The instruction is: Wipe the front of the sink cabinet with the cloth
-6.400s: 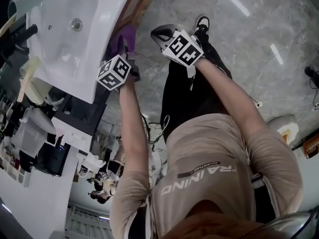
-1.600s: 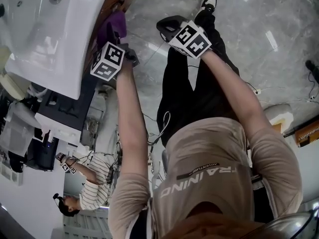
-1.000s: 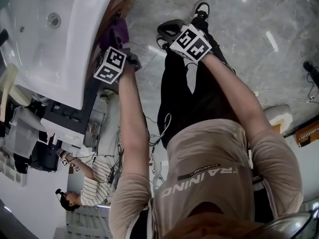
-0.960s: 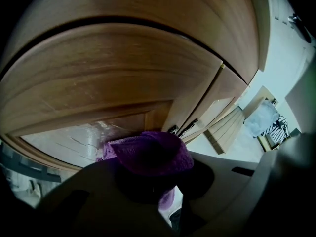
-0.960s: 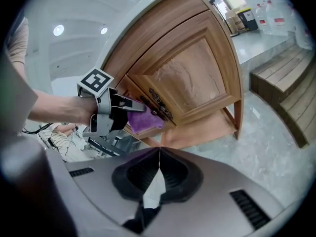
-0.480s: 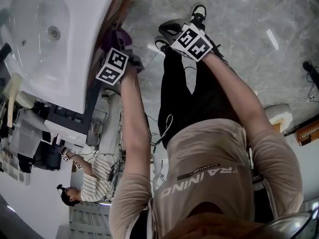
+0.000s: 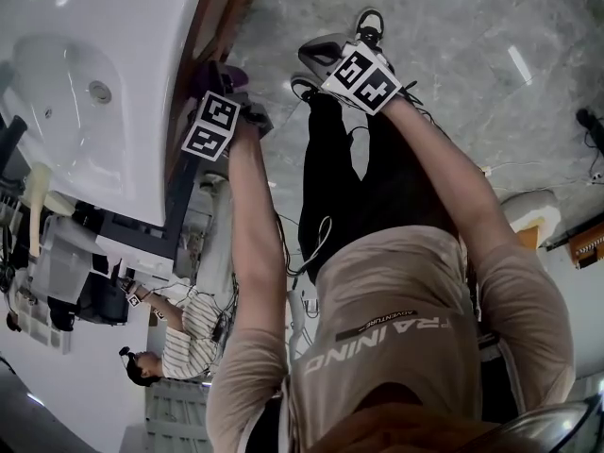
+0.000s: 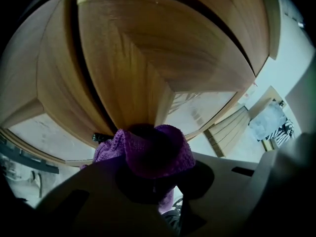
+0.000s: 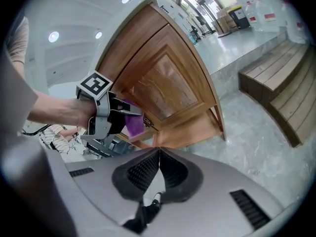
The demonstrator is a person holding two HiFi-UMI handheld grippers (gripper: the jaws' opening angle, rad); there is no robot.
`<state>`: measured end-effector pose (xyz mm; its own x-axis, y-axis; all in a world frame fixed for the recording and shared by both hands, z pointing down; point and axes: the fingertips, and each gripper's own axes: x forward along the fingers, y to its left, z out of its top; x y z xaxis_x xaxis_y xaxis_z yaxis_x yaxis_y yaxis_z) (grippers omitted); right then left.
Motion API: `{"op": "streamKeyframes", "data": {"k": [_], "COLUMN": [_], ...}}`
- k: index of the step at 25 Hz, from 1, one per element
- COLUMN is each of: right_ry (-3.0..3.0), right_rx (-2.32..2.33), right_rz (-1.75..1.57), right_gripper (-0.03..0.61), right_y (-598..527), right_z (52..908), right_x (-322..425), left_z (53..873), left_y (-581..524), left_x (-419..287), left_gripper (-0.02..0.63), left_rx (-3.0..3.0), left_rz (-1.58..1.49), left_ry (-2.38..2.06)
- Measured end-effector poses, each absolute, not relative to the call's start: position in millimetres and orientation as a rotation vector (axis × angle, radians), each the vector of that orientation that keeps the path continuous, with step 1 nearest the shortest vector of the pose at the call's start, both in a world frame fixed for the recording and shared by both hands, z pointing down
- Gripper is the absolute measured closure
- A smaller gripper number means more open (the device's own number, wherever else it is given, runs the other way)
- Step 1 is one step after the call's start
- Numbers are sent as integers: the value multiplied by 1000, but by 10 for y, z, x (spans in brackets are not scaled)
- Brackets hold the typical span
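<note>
My left gripper [image 7: 229, 91] is shut on a purple knitted cloth [image 8: 157, 152] and presses it against the wooden front of the sink cabinet [image 8: 148, 68]. In the head view the purple cloth [image 7: 223, 74] sits just under the white sink's [image 7: 104, 55] front edge. From the right gripper view the cloth [image 9: 132, 118] shows at the cabinet door [image 9: 168, 88], with the left gripper [image 9: 129, 113] beside it. My right gripper [image 9: 157, 154] is shut and holds nothing; it hangs away from the cabinet over the floor [image 7: 326, 57].
A grey marble floor [image 7: 472, 55] lies below, with cables [image 7: 491, 173] on it. The person's shoe [image 7: 368, 22] stands close to the cabinet. A wooden pallet [image 9: 281, 90] lies right of the cabinet. Another person in a striped shirt [image 7: 184, 343] is at the lower left.
The left gripper with the cloth has slid a little down and to the right along the cabinet front over the last seconds. The right gripper has stayed about where it was.
</note>
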<state>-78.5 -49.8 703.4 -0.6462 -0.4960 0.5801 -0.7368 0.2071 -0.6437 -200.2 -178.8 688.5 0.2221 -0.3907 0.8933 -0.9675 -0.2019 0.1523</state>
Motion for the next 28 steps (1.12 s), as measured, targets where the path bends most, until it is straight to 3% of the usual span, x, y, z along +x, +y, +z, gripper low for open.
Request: {"op": "streamKeyframes", "data": {"k": [28], "right_ry": [-2219], "right_rx": [1275], "right_rz": [1462], "right_gripper": [566], "right_y": [-487], "right_z": [6997], "right_x": [-113], "left_z": [6684], "left_y": [-2127], "left_x": [-113], "left_gripper": [565], "left_rx": [1980], "left_rz": [862], "left_ry": [-1018]}}
